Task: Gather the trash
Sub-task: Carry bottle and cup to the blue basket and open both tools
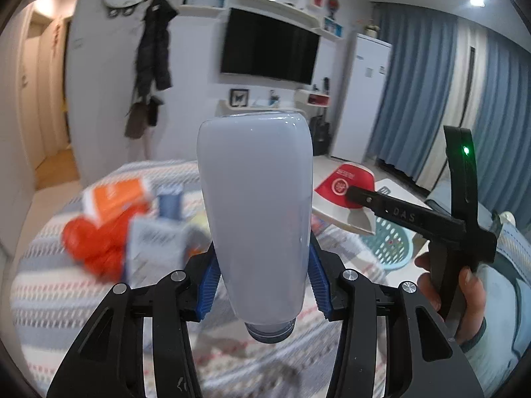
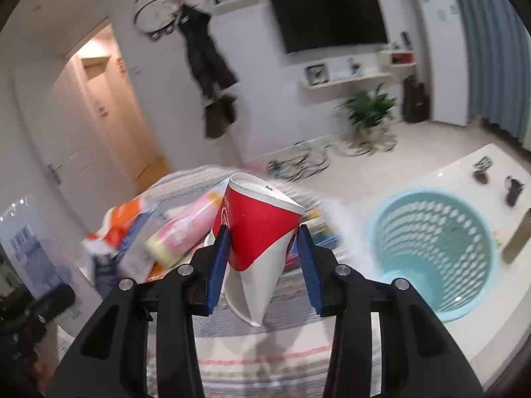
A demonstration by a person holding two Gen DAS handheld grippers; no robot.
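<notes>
Left wrist view: a white bottle (image 1: 255, 219) is clamped in the left tool (image 1: 262, 285), cap toward the camera; a crushed red-and-white paper cup (image 2: 259, 232) is clamped in the right tool (image 2: 262, 258). Both should be carried level over the blue basket (image 2: 434, 252) near the white bench's (image 2: 464, 169) edge before release. More blurred litter is left on the striped cloth (image 2: 265, 358). A television (image 1: 268, 46) is mounted on the far wall.
</notes>
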